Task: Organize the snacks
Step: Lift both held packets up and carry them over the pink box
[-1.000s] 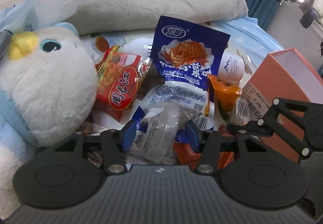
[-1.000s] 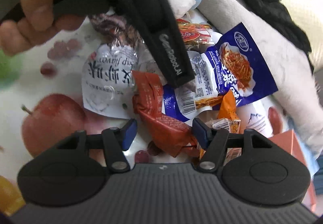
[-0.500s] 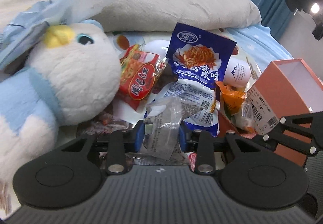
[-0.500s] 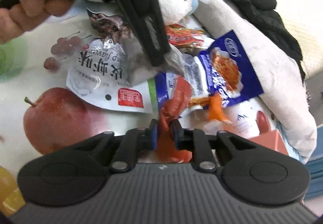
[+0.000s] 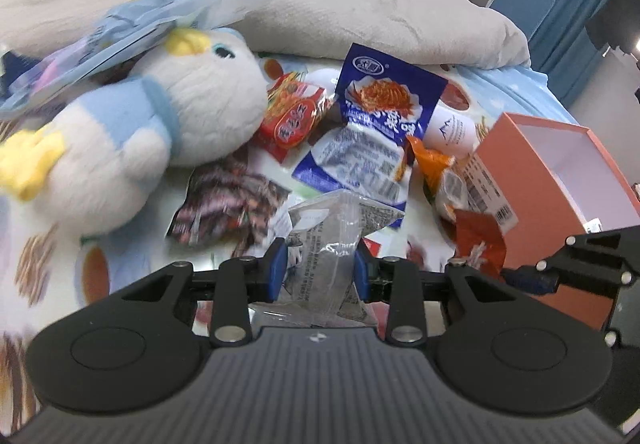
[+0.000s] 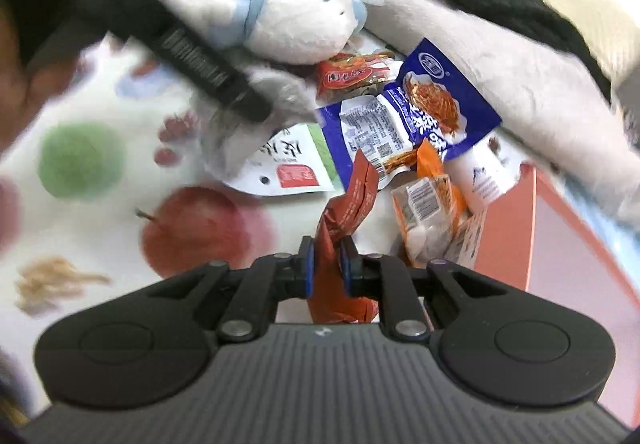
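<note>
- Left gripper [image 5: 319,268] is clamped on a clear crinkled snack packet [image 5: 335,240], its blue pads pressing both sides
- Right gripper [image 6: 326,264] is pinched nearly closed on a red-brown snack packet [image 6: 347,204], just beside the orange box [image 6: 556,244]
- Other snacks lie loose on the fruit-print cloth [image 6: 80,164]: a blue packet [image 5: 384,112], a red packet [image 5: 296,116] and a dark striped packet [image 5: 228,200]
- White and blue plush toy [image 5: 132,132] touches the red packet
- Grey blanket [image 5: 360,12] lies behind the pile
</note>
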Demonstrator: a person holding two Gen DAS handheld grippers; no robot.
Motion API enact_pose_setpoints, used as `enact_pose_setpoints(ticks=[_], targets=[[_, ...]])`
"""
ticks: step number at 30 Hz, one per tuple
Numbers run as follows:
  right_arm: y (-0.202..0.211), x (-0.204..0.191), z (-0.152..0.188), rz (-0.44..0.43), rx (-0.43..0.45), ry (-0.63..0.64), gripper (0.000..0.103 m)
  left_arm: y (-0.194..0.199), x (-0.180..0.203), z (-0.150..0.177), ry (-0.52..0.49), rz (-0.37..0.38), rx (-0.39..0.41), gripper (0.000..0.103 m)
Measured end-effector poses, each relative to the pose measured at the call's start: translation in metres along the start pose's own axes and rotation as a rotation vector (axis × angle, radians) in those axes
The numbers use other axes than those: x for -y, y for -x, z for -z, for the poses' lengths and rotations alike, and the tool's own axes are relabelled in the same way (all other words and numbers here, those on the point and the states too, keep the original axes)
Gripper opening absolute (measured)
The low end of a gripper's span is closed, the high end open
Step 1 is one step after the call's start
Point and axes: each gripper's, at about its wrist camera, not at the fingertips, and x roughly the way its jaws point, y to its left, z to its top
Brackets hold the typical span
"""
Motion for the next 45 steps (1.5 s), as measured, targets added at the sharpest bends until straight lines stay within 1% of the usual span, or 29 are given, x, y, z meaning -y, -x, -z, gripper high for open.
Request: enact_pose_setpoints(ticks=[2, 3, 6, 10, 12, 17, 20, 25, 32, 37, 45], targets=[[0.008, 0.000, 0.003, 0.007, 0.015, -0.029, 0.017, 0.012, 0.002, 0.010, 0.009, -0.009, 0.003, 0.039], [0.012, 0.001, 0.006, 0.000, 0.024, -0.063, 0.017, 0.016, 0.003, 0.014, 0.013, -0.010, 0.004, 0.039], [0.021, 0.013, 0.016, -0.069, 0.022, -0.225, 0.017, 0.031, 0.007, 0.029, 0.034, -0.015, 0.011, 0.039], [0.034, 0.012, 0.033, -0.078, 0.037, -0.330, 0.017, 0.048, 0.013, 0.048, 0.057, -0.015, 0.016, 0.039], [0.041, 0.010, 0.042, -0.095, 0.050, -0.381, 0.017, 0.055, 0.017, 0.058, 0.065, -0.021, 0.018, 0.039], [0.060, -0.005, 0.057, -0.114, 0.065, -0.424, 0.017, 0.071, 0.025, 0.083, 0.107, -0.042, 0.013, 0.039], [0.069, -0.013, 0.063, -0.115, 0.067, -0.436, 0.017, 0.078, 0.037, 0.096, 0.100, -0.068, 0.011, 0.039], [0.084, -0.019, 0.074, -0.104, 0.084, -0.462, 0.017, 0.090, 0.051, 0.108, 0.126, -0.048, 0.013, 0.039], [0.111, -0.004, 0.078, -0.063, 0.139, -0.501, 0.017, 0.108, 0.071, 0.095, 0.114, -0.029, 0.048, 0.039], [0.132, 0.014, 0.072, -0.037, 0.200, -0.520, 0.017, 0.123, 0.084, 0.076, 0.116, -0.003, 0.085, 0.039], [0.163, 0.043, 0.062, 0.016, 0.283, -0.525, 0.017, 0.146, 0.110, 0.041, 0.084, 0.020, 0.148, 0.039]])
